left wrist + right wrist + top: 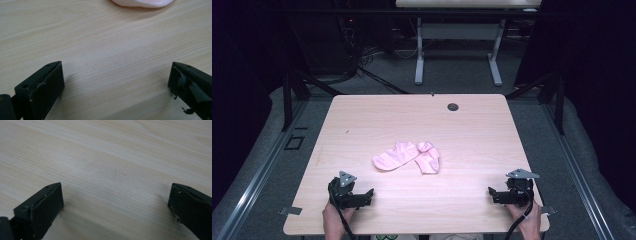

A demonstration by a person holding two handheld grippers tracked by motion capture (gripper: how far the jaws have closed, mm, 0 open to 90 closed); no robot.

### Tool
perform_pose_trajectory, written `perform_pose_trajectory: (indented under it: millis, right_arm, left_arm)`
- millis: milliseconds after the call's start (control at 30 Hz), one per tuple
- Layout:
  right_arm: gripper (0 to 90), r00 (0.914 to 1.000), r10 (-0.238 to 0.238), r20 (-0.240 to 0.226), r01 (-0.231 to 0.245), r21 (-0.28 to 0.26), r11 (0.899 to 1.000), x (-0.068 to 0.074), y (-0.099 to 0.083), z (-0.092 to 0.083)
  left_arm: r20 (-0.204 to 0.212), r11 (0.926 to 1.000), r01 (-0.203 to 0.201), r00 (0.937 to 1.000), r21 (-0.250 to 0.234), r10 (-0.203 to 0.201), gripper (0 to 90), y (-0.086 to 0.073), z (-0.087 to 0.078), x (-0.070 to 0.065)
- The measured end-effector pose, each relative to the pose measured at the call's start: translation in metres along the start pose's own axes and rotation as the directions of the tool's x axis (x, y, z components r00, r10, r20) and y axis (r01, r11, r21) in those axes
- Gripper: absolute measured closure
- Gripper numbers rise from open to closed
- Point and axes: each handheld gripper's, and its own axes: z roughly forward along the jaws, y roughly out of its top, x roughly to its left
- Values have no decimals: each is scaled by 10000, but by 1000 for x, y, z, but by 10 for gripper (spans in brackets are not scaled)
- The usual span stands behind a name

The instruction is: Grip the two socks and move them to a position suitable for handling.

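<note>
Pink socks (pixel 408 156) mid-table (pixel 362 120), grommet hole (pixel 453 106) beyond.

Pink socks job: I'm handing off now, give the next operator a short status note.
Left gripper: open, empty, resting near the table's front left edge.
Right gripper: open, empty, near the front right edge.
Pink socks: two, lying mid-table, touching at one end in a loose V, closer to the left gripper; one sock's edge shows at the top of the left gripper view.
Done: nothing visible yet; socks untouched.
Left: probably reach in, grasp and pair the socks.
</note>
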Motion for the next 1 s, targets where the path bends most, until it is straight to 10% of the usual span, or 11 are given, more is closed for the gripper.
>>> perform_pose_trajectory:
  millis: [333, 533, 1000]
  right_arm:
    - [0, 9971, 228, -732, -219, 132, 9997, 3, 12, 1]
    - [0, 9908, -429, -1282, 456, 184, 9988, 24, 35, 4]
    - [0, 9507, -1581, -2668, 1736, 355, 9842, 70, 95, 34]
  left_arm:
    - [-2, 10000, 15, 10000, 5, -15, 3, 0, 0, 0]
    - [-2, 10000, 14, 10000, 8, -14, 3, 0, 0, 0]
    - [-2, 10000, 13, 10000, 7, -13, 3, 0, 0, 0]
